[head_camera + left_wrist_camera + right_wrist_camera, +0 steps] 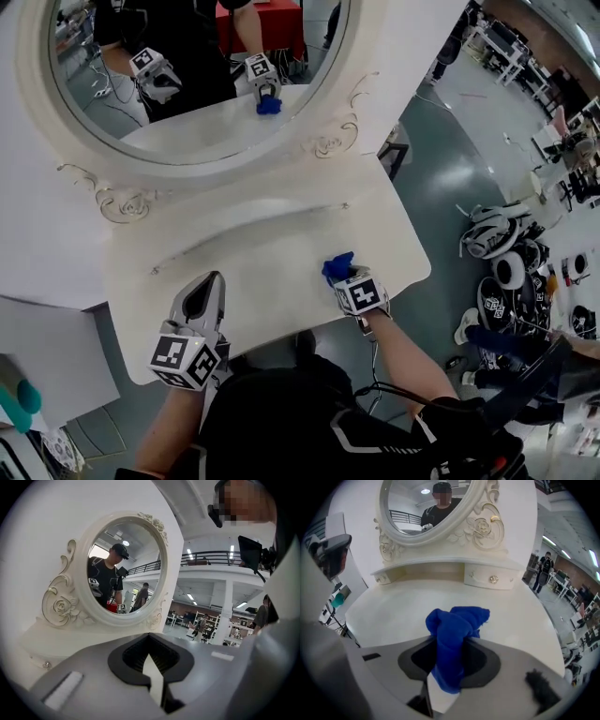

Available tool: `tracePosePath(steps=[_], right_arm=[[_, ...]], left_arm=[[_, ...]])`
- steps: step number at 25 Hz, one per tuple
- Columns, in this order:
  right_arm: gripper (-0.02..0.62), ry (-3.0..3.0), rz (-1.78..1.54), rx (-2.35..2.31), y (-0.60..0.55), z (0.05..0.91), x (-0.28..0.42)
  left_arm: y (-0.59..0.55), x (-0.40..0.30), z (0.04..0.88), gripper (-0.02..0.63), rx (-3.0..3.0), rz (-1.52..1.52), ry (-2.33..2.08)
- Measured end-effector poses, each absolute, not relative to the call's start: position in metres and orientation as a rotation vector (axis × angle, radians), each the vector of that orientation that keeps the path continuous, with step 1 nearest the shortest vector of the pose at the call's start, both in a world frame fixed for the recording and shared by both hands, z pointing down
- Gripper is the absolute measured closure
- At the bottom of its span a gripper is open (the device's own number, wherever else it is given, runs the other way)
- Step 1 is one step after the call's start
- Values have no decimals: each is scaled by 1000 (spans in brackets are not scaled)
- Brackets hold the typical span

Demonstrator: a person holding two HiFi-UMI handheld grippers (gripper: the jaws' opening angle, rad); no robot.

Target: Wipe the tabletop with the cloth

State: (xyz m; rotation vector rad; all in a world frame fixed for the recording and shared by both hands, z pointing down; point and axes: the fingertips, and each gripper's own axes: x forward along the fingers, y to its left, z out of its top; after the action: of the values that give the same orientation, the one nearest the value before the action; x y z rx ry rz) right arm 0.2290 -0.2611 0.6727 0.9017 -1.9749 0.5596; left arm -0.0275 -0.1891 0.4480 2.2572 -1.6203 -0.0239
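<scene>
A blue cloth (pixel 337 267) is bunched up and pinched in my right gripper (pixel 349 277), which is shut on it over the right part of the white tabletop (pixel 272 253). In the right gripper view the blue cloth (pixel 453 634) sticks out between the jaws of my right gripper (pixel 450 665) above the tabletop (pixel 393 616). My left gripper (pixel 201 298) hovers over the front left of the table, shut with nothing in it. In the left gripper view my left gripper (pixel 151 660) points at the oval mirror (pixel 124 569).
An ornate white mirror frame (pixel 122 202) rises behind the tabletop, with small drawers (pixel 490 578) beneath it. A grey floor (pixel 450 187) lies to the right, with helmets and gear (pixel 506 253) piled on it. A white board (pixel 42 352) stands at the left.
</scene>
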Motion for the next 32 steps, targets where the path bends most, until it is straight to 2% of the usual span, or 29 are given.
tracePosePath(steps=[16, 27, 32], right_arm=[[459, -1956, 658, 927, -188, 669, 276], [459, -2103, 545, 975, -339, 646, 221], [459, -2068, 505, 959, -390, 661, 205]], left_arm=[[-199, 6, 441, 598, 2341, -19, -1526], [-191, -14, 440, 598, 2223, 11, -1711], [-181, -23, 442, 597, 2164, 53, -1784]])
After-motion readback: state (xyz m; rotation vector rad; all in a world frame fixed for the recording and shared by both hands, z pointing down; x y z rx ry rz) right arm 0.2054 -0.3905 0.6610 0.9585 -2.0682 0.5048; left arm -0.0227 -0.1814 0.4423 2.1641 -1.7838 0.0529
